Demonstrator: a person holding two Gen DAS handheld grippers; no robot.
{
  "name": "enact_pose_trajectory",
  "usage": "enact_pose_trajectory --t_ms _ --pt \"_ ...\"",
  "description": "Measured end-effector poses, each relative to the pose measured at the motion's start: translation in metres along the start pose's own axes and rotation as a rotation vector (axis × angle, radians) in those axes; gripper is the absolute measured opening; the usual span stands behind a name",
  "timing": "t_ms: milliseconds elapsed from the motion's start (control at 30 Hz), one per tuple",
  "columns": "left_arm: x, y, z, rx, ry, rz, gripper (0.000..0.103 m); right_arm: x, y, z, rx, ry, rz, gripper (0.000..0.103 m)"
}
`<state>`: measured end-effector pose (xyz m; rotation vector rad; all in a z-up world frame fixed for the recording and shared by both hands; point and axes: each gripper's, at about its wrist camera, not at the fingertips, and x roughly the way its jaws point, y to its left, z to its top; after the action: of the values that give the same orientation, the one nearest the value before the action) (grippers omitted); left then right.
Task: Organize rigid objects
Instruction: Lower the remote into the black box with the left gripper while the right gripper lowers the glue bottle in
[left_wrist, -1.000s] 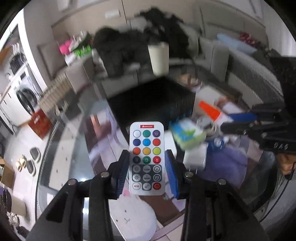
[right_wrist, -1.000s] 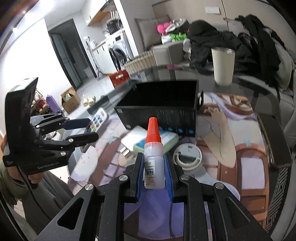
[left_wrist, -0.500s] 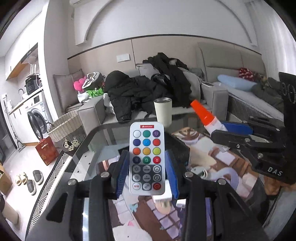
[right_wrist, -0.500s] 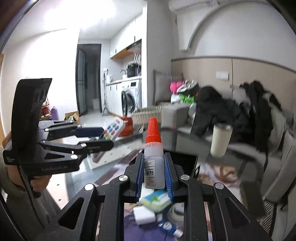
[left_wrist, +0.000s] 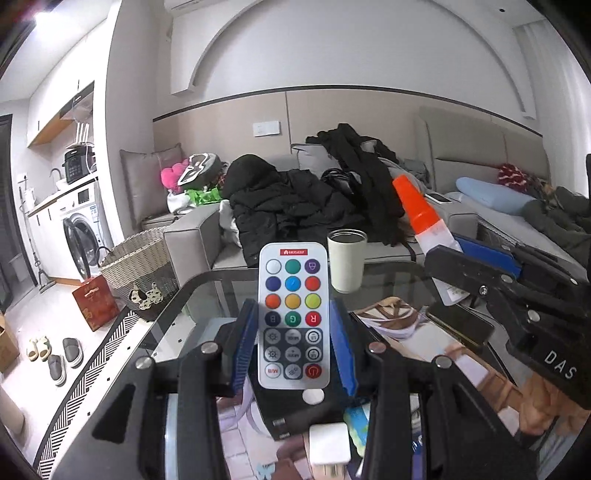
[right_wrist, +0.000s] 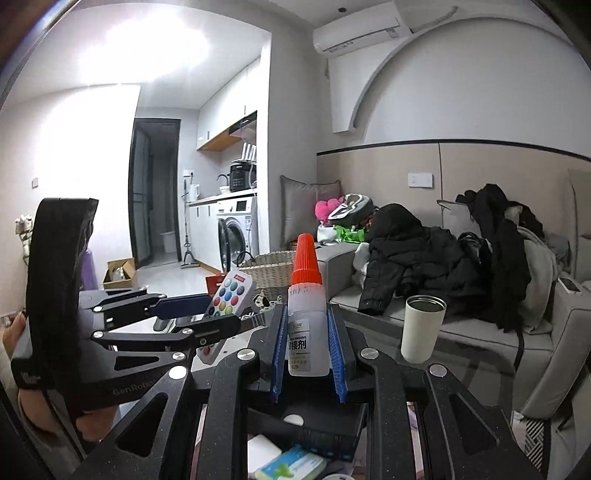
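Glass-topped table (left_wrist: 207, 295) in a living room, grey sofa (right_wrist: 480, 332) behind piled with dark coats (left_wrist: 288, 210); washing machine (right_wrist: 236, 236) at far left. White tumbler (left_wrist: 346, 260) upright near table's far edge, clear of both tools. Left gripper (left_wrist: 293, 347) clamped on white remote (left_wrist: 293, 314), buttons marked R, G, B, B/W. Right gripper (right_wrist: 308, 350) clamped on orange-capped glue bottle (right_wrist: 306, 314), label reading "ADHESIVE". Black box (right_wrist: 325, 432), white charger (left_wrist: 328, 443), green-white pack (right_wrist: 291, 465) below. "DAS" printed on right gripper body.
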<state>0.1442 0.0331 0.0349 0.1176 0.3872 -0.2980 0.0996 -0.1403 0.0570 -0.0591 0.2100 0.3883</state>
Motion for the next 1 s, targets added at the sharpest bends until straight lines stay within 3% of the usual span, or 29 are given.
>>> enact_pose_trajectory --t_ms 533,767,1000 --pt "0.046 0.013 0.002 -0.076 0.092 0.039 0.038 0.065 -0.018 0.001 0.079 0.096 -0.032 0.021" --pt "0.073 0.016 -0.006 -0.100 0.217 0.024 0.038 0.100 -0.032 -0.012 0.122 0.227 -0.035 0.021" --pt "0.086 0.013 -0.013 -0.100 0.288 0.015 0.038 0.123 -0.040 -0.032 0.163 0.354 -0.017 0.021"
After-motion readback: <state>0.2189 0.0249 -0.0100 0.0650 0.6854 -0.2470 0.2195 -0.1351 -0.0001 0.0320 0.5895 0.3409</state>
